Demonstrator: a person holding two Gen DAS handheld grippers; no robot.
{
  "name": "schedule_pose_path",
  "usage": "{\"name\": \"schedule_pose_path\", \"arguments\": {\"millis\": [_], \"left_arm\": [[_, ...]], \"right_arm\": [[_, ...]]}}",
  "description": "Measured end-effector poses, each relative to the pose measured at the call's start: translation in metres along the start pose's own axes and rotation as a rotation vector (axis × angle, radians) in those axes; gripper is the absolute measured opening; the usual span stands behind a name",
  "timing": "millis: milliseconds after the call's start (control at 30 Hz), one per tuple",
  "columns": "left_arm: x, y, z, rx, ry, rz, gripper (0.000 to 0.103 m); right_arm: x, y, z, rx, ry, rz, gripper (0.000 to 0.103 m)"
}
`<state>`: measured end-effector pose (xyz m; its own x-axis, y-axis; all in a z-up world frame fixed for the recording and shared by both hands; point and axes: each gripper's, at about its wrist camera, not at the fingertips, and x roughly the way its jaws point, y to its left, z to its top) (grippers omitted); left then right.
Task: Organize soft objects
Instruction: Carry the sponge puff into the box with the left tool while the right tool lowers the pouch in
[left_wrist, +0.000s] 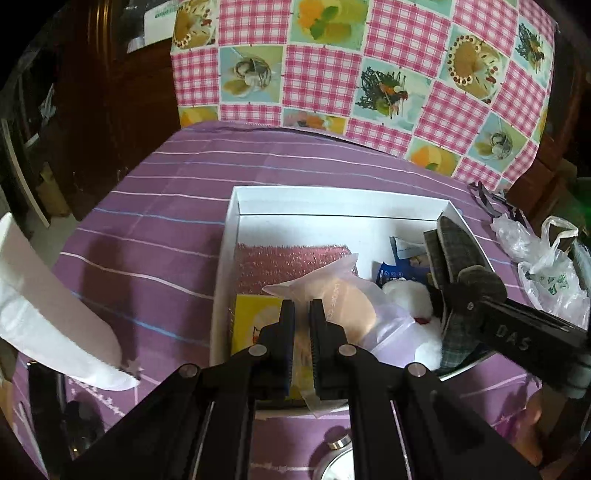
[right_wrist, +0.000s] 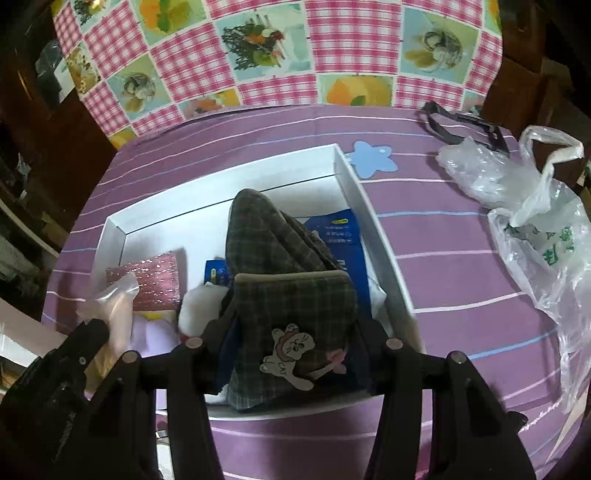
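Black fingers of the left gripper (left_wrist: 303, 317) sit nearly closed, pinching a translucent pouch (left_wrist: 332, 295) with a peach-coloured item inside. Pouch hangs over the near-left part of the white box (left_wrist: 236, 206), above a yellow packet (left_wrist: 255, 321) and a pink glitter sponge (left_wrist: 280, 262) lying on the box floor.

Right gripper (right_wrist: 291, 354) fingers stand about half apart, clamped on a folded green plaid cloth item (right_wrist: 280, 258) with a cartoon cat patch (right_wrist: 288, 350) on its near face. Plaid piece fills the gap between the fingers and points up and away, over the right half of the box. In the left wrist view the same plaid piece (left_wrist: 454, 258) stands on edge at the box's right wall.

Under and beside it: blue printed packets (right_wrist: 351, 236) against the right wall, white fluffy item (right_wrist: 203, 306) between the plaid piece and the pouch.

Box rests on a table under a purple striped cloth (right_wrist: 443, 266). Right of the box on the cloth: blue star cutout (right_wrist: 373, 158) just beside the far corner, crumpled clear plastic bags (right_wrist: 535, 221) well apart, black strap (right_wrist: 461, 125) at the far edge. Pink gingham cloth with food prints (right_wrist: 280, 51) hangs behind the table. White flat piece (left_wrist: 55, 314) at the left edge of the left wrist view; cannot tell what it is.
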<state>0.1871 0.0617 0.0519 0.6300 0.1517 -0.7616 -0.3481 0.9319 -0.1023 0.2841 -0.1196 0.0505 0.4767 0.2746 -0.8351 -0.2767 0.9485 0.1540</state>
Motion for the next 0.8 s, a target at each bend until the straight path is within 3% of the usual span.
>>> {"name": "schedule_pose_path", "arguments": {"millis": [167, 600, 667, 733, 800], "left_arm": [[0.003, -0.004, -0.003, 0.019, -0.018, 0.006, 0.006], [0.011, 0.000, -0.007, 0.004, -0.033, 0.025, 0.009], [0.010, -0.001, -0.008, 0.014, -0.054, 0.049, 0.017], [0.007, 0.000, -0.008, 0.017, -0.090, 0.102, 0.048], [0.004, 0.002, -0.008, 0.009, -0.124, 0.109, 0.067]], "right_arm": [[-0.001, -0.008, -0.006, 0.031, -0.040, 0.035, 0.056], [0.000, -0.023, -0.009, 0.156, -0.043, 0.167, 0.066], [-0.003, -0.023, -0.009, 0.162, -0.062, 0.191, 0.066], [-0.009, -0.025, -0.010, 0.168, -0.090, 0.211, 0.066], [-0.014, -0.028, -0.010, 0.182, -0.126, 0.220, 0.067]]}}
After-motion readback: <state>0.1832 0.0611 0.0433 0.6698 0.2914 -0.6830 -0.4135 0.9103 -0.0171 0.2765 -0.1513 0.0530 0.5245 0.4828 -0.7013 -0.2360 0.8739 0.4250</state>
